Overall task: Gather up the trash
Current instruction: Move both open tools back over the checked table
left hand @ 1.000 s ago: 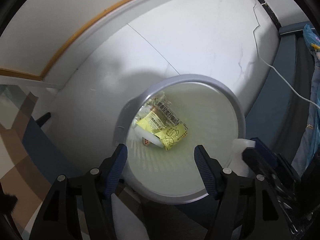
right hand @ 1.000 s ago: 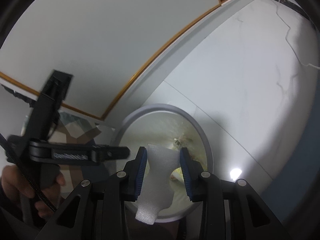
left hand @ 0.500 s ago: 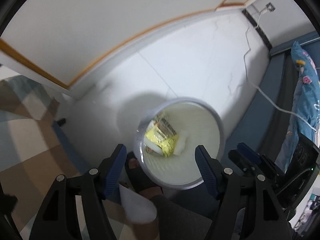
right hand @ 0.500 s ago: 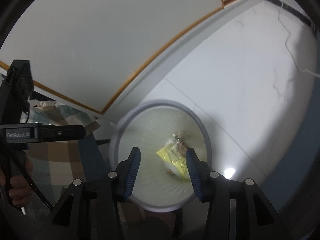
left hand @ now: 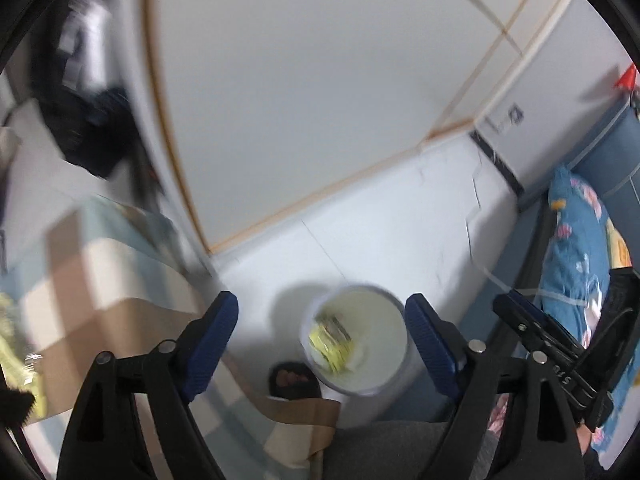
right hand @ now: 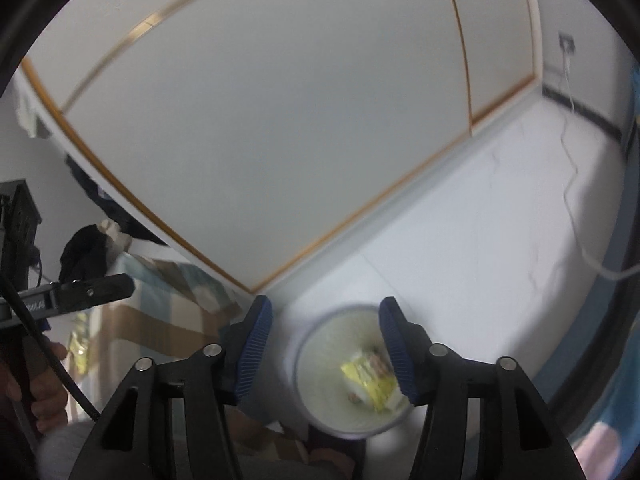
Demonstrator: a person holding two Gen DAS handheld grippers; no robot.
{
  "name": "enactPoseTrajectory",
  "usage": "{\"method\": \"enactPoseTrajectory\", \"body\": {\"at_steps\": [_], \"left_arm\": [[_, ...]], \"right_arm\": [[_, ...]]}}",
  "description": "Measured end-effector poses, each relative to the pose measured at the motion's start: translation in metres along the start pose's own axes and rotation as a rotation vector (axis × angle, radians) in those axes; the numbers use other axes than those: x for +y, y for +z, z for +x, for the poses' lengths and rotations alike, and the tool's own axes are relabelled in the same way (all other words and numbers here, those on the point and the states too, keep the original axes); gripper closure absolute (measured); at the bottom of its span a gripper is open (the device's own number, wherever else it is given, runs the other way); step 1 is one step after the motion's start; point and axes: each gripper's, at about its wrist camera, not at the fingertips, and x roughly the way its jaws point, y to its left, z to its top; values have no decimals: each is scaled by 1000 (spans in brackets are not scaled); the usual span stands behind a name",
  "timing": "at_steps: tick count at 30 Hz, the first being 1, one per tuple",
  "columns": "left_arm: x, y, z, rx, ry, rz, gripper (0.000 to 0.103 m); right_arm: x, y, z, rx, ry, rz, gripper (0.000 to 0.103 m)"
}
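Both hand-held grippers, left (left hand: 322,332) and right (right hand: 326,346), have just been opening, empty; white foam piece now inside round white bin (right hand: 316,364); deposit complete

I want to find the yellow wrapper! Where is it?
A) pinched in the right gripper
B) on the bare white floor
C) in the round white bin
C: the yellow wrapper lies inside the white bin, and both grippers are empty.
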Motion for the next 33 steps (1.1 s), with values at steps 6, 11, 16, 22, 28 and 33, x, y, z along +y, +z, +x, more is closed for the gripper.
{"method": "enactPoseTrajectory", "body": {"at_steps": [6, 11, 16, 22, 28, 33], "left_arm": [[27, -7, -70, -199, 102, -52, 19], [60, -31, -126, -373, 202, -115, 11], [93, -50, -167, -459, 270, -178, 8], [127, -74, -210, -540, 281, -241, 1], [154, -91, -229, -596, 372, -263, 1], [190, -104, -233, -597, 394, -345, 1]], "right_arm": [[50, 15, -43, -129, 11, -74, 38], [104, 15, -74, -219, 38, -171, 34], [158, 10, -104, -290, 108, -257, 26], [220, -1, -122, -324, 197, -348, 19], [274, -18, -118, -313, 292, -428, 13], [322, -36, -103, -273, 367, -499, 12]]}}
